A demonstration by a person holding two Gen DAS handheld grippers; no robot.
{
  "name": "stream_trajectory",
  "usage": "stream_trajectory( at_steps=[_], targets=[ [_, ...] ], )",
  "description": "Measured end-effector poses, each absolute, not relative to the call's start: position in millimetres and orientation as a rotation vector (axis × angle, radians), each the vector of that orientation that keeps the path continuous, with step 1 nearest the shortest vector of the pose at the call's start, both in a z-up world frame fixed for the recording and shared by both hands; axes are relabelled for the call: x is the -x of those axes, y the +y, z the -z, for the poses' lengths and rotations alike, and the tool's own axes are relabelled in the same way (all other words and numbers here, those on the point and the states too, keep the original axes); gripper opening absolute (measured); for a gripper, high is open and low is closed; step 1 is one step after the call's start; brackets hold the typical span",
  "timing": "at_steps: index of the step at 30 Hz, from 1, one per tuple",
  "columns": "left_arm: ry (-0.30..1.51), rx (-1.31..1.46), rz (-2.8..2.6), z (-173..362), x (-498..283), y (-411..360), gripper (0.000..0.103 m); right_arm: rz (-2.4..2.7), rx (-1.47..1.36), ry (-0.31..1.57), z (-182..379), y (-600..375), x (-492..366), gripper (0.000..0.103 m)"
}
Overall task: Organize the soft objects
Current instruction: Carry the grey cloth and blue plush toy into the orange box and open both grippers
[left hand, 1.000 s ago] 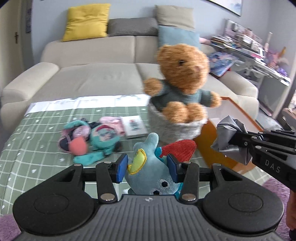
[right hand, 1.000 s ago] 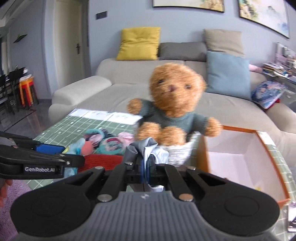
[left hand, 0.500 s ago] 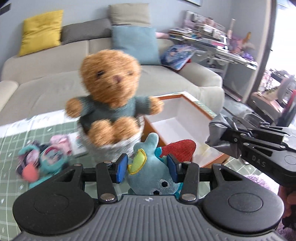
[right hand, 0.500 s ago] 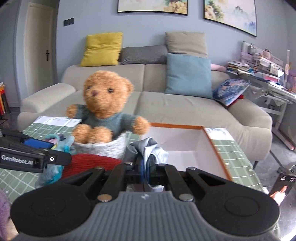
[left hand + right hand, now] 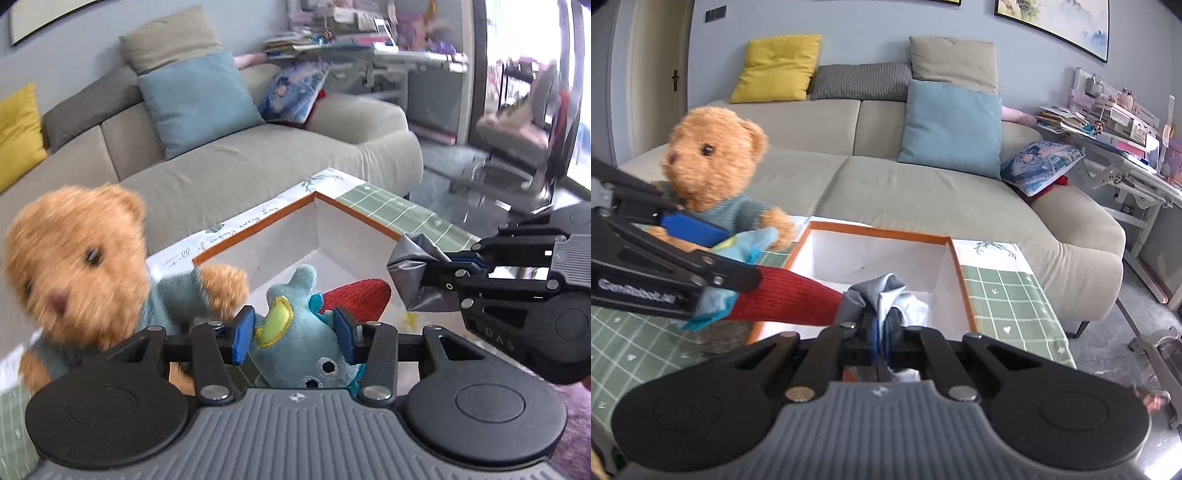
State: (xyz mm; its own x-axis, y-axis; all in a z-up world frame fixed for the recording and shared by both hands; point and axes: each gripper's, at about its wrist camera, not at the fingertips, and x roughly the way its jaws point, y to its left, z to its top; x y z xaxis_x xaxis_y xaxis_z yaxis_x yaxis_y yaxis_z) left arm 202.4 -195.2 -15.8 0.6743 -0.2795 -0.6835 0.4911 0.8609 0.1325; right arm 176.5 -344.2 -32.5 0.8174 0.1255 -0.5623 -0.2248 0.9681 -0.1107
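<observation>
Here, left gripper [image 5: 293, 334] fingers clamping blue plush toy [image 5: 301, 339], red tail [image 5: 790, 301] pointing toward white box [image 5: 879, 254]; right gripper [image 5: 882, 332] pinching grey cloth [image 5: 886, 295].

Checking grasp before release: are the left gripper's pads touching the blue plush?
Touching. In the left wrist view, both blue pads of the left gripper press into the sides of the blue plush, no gap visible.

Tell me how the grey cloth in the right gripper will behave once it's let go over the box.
Likely floppy: the grey cloth bunches in crumpled folds around the right gripper. Probably light, since a thin pinch holds it. Released, it should slump into the box rather than roll or bounce.
</observation>
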Motion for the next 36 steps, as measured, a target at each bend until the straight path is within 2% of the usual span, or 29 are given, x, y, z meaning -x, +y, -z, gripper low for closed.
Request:
stream_trajectory(
  at_steps=[15,19,24,26,27,36],
  targets=[
    [0.796,-0.621,0.387,77.0,-257.6,-252.2,0.053,-0.232,0.258,0.748,91.9,-356.3,-253.3,0.002],
    [0.809,-0.649,0.373,84.5,-263.5,-256.7,0.054,-0.238,0.269,0.758,95.2,-354.9,-258.1,0.010],
    [0.802,-0.690,0.374,87.0,-263.5,-258.5,0.065,-0.242,0.286,0.769,97.2,-351.9,-260.1,0.025],
    [0.780,-0.708,0.374,86.4,-260.8,-259.5,0.065,-0.241,0.321,0.765,98.6,-348.4,-258.0,0.037],
    [0.775,-0.717,0.366,85.9,-260.0,-259.3,0.065,-0.239,0.344,0.759,99.3,-346.1,-255.2,0.039],
    [0.740,-0.668,0.355,66.1,-251.8,-252.0,0.065,-0.224,0.347,0.744,89.7,-347.4,-241.7,0.044]
  ],
)
